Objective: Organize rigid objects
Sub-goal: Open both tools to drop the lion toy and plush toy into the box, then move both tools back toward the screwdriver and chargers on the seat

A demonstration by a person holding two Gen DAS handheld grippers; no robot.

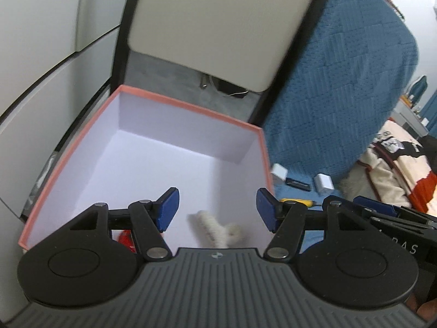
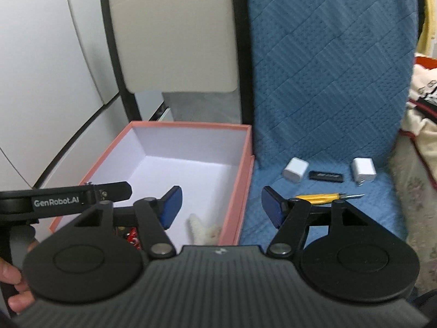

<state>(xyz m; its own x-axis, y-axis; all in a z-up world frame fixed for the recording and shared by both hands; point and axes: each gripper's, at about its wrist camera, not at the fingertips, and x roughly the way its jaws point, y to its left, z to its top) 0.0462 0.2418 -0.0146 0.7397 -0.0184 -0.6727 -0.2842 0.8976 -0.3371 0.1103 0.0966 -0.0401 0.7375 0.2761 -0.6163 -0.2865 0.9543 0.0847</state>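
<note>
A pink-rimmed box (image 1: 191, 106) with a white inside stands on the blue cover; it also shows in the right wrist view (image 2: 240, 191). A white hair clip (image 1: 215, 229) (image 2: 203, 231) and a red object (image 1: 125, 239) (image 2: 132, 236) lie in it. My left gripper (image 1: 217, 209) is open and empty above the box's near end. My right gripper (image 2: 221, 209) is open and empty over the box's right wall. Two white chargers (image 2: 295, 169) (image 2: 363, 169), a black stick (image 2: 326, 176) and a yellow utility knife (image 2: 325, 197) lie on the cover to the right.
The blue quilted cover (image 2: 327, 82) rises behind the loose objects. A beige chair back (image 2: 174, 41) with a black frame stands behind the box. White cabinet panels (image 2: 41, 68) are at the left. Patterned bedding (image 2: 420, 142) lies at the right.
</note>
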